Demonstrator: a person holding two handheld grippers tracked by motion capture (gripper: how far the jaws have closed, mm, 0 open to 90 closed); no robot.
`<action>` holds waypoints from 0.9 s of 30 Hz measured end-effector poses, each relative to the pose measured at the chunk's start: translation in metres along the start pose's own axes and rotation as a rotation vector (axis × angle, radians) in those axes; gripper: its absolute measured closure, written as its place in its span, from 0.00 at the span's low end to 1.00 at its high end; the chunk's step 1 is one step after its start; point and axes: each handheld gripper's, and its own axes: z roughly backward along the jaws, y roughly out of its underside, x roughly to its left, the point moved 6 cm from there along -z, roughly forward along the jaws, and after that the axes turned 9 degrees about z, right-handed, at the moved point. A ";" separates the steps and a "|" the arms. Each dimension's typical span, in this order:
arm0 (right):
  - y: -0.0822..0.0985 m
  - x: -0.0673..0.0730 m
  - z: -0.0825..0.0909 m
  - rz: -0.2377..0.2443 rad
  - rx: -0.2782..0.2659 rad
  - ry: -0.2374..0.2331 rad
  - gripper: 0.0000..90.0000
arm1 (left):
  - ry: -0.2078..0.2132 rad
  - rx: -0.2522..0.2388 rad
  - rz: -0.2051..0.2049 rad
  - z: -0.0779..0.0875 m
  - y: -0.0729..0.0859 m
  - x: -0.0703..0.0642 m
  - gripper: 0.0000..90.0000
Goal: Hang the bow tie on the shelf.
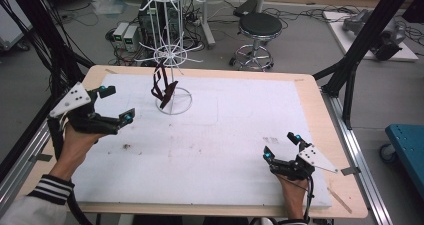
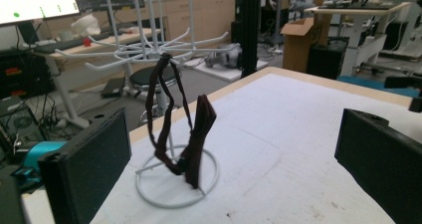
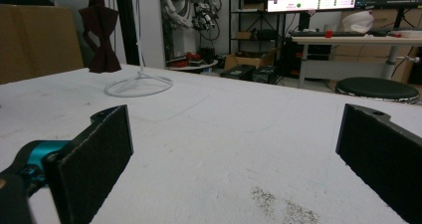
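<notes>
From the high view, a dark red strap (image 1: 163, 86) hangs on a white wire rack (image 1: 170, 55) at the back left of the white table (image 1: 225, 135). The strap hangs long way down, and its bottom end is above the rack's round base ring (image 1: 186, 101). The left gripper (image 1: 116, 105) is near it, just to the left, and points toward it. The right gripper (image 1: 281, 146) sits low at the front right, well apart from the rack. So the left hand (image 1: 75, 142) is the closer one and looks best placed to reach for the strap. Both grippers are spread wide and hold nothing.

In the left gripper view, the strap (image 2: 181, 127) is straight ahead between the two black jaws, but still a way off. It is looped over a rack hook (image 2: 166, 55) at the top, and its wider end droops to the ring (image 2: 176, 196).

In the right gripper view, the jaws are far apart over bare table. The strap (image 3: 101, 27) and ring (image 3: 138, 87) are far off at the upper left.
</notes>
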 end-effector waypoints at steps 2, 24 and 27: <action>0.000 0.000 0.000 0.000 0.000 0.000 0.01 | 0.008 -0.011 0.002 0.004 0.010 -0.002 0.02; 0.000 0.001 0.000 0.003 0.000 0.003 0.01 | -0.028 -0.116 0.065 0.035 0.108 -0.005 0.02; 0.000 0.001 0.000 0.006 0.001 0.003 0.01 | -0.027 -0.127 0.067 0.037 0.116 -0.002 0.02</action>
